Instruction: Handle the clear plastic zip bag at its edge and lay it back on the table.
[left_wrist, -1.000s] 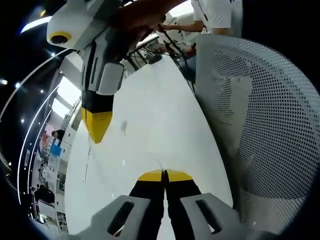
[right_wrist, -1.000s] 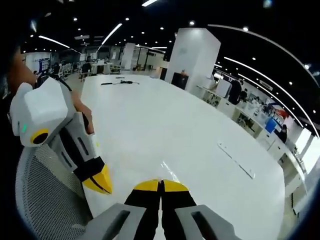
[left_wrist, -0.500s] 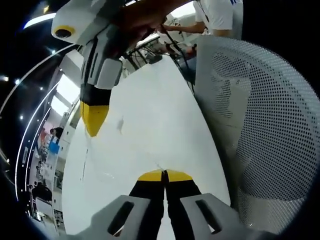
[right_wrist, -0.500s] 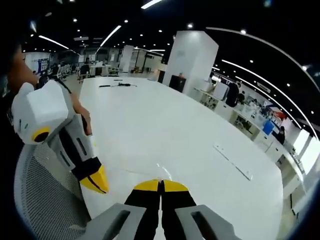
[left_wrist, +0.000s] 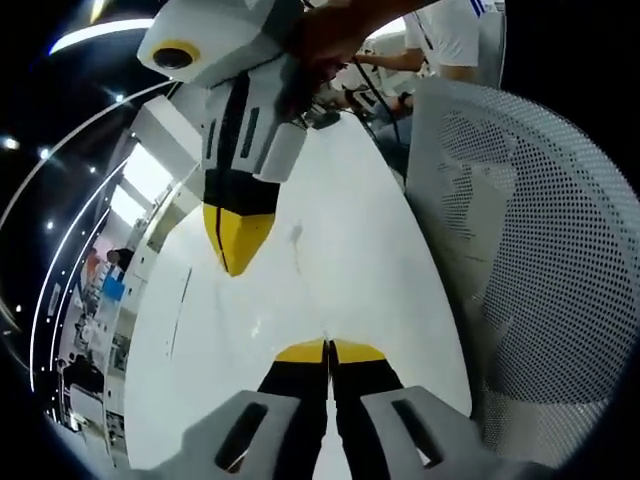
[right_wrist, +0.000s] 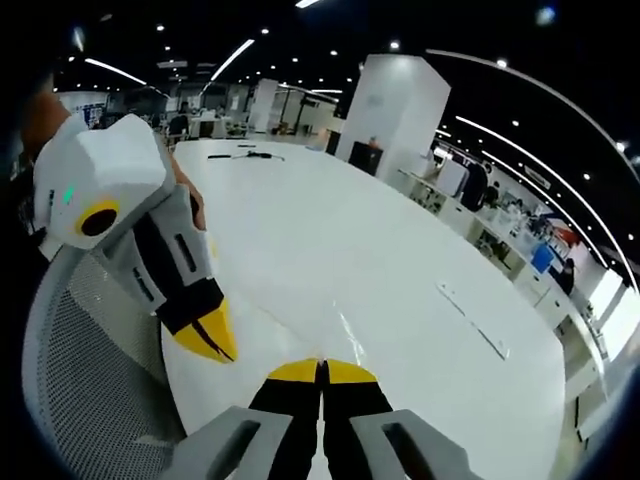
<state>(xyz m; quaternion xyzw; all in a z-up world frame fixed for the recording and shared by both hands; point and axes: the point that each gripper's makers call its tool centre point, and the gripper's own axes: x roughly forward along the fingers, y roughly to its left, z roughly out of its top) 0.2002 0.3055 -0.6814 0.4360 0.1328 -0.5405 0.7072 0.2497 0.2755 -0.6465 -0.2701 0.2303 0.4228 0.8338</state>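
- Left gripper (left_wrist: 327, 349): in the left gripper view we see its yellow-tipped jaws pressed together. A thin clear edge seems to rise from between the tips, but we cannot tell for certain that plastic is caught there.
- Right gripper (right_wrist: 322, 368): in the right gripper view its jaws are likewise together, with a faint glossy strip running up from the tips.
- Clear plastic zip bag (right_wrist: 345, 335): we make it out only as pale creases and glints on the white table (right_wrist: 330, 240), stretched between the two sets of tips. In the left gripper view its faint edge (left_wrist: 255, 325) lies between our own tips and the other gripper's beak.
- The right gripper (left_wrist: 236, 235) enters the left gripper view from the top, its yellow tip pointing down at the table (left_wrist: 340, 250). The left gripper (right_wrist: 205, 335) enters the right gripper view from the left.
- White mesh chair back (left_wrist: 520, 260): beside the table edge, near the left gripper.
- Flat white strip (right_wrist: 472, 320): lying on the table, well apart from the bag.
- Dark cables (right_wrist: 240, 155): at the table's far end.
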